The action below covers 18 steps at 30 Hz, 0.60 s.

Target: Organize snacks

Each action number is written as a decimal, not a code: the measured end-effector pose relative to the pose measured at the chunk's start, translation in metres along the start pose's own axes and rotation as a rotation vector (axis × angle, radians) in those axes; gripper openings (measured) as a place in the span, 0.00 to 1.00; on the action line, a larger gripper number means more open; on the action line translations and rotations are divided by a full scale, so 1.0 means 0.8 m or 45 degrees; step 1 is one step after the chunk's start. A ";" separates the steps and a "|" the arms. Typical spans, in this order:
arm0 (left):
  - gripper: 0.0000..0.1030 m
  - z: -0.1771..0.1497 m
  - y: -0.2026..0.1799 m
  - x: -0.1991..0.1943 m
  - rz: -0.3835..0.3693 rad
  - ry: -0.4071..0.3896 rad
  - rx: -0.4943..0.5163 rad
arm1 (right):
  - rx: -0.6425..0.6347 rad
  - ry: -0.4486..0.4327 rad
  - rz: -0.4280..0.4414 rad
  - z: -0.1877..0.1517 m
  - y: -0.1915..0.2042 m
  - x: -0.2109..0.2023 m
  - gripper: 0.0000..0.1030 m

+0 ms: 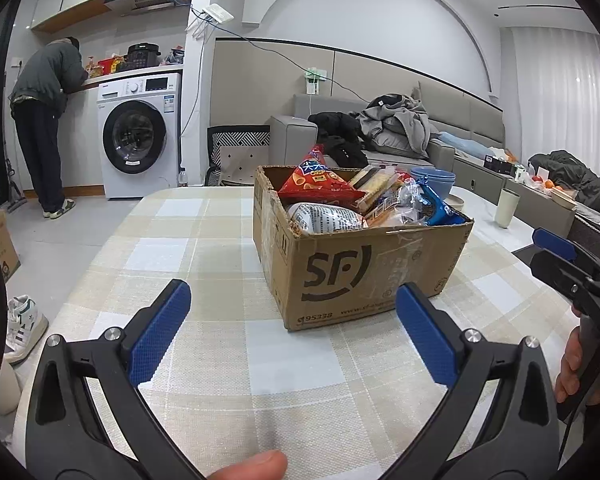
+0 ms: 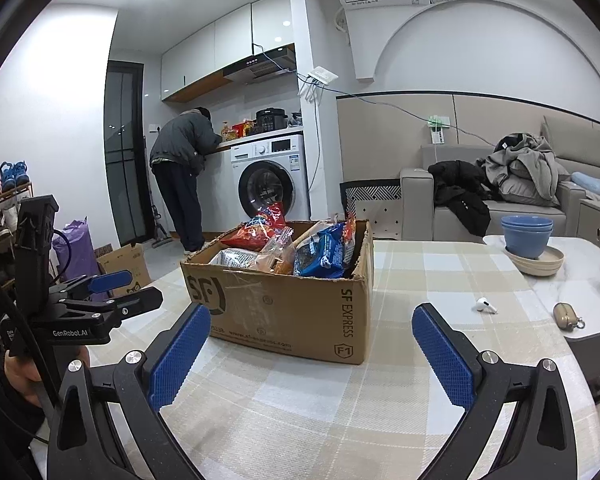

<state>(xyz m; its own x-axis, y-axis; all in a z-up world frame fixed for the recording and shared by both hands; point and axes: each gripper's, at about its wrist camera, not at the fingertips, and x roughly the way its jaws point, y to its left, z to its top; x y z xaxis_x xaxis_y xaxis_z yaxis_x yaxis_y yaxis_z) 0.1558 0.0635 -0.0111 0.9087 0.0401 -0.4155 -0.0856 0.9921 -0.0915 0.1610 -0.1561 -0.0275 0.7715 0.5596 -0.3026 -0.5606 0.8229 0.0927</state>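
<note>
An open cardboard box (image 1: 360, 276) (image 2: 284, 312) with an SF logo stands on the checked tablecloth (image 1: 204, 240). It is heaped with snacks: a red chip bag (image 1: 316, 182) (image 2: 260, 232), a grey-white bag (image 1: 324, 218), a cracker pack (image 1: 374, 186) and a blue cookie bag (image 1: 436, 208) (image 2: 324, 252). My left gripper (image 1: 292, 294) hangs open just short of the box's near corner, holding nothing; the right wrist view shows it at the left edge (image 2: 136, 288). My right gripper (image 2: 309, 312) is open and empty in front of the box, seen at the far right (image 1: 548, 258) in the left wrist view.
Stacked blue bowls (image 2: 526, 236) rest on a beige plate (image 2: 536, 266) at the table's far right. A white earbud (image 2: 485, 305), a small case (image 2: 566, 314) and a pale cup (image 1: 507, 208) lie nearby. A person (image 2: 184, 176) leans at the counter beside the washing machine (image 2: 272, 184).
</note>
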 end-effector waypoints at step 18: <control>0.99 0.000 -0.004 0.001 0.003 0.011 0.025 | -0.014 -0.003 -0.007 -0.001 0.003 -0.001 1.00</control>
<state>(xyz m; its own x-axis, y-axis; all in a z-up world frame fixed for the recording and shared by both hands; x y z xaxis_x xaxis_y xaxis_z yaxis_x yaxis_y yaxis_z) 0.1565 0.0599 -0.0113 0.9051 0.0412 -0.4233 -0.0793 0.9942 -0.0729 0.1587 -0.1544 -0.0277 0.7751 0.5557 -0.3007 -0.5598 0.8247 0.0809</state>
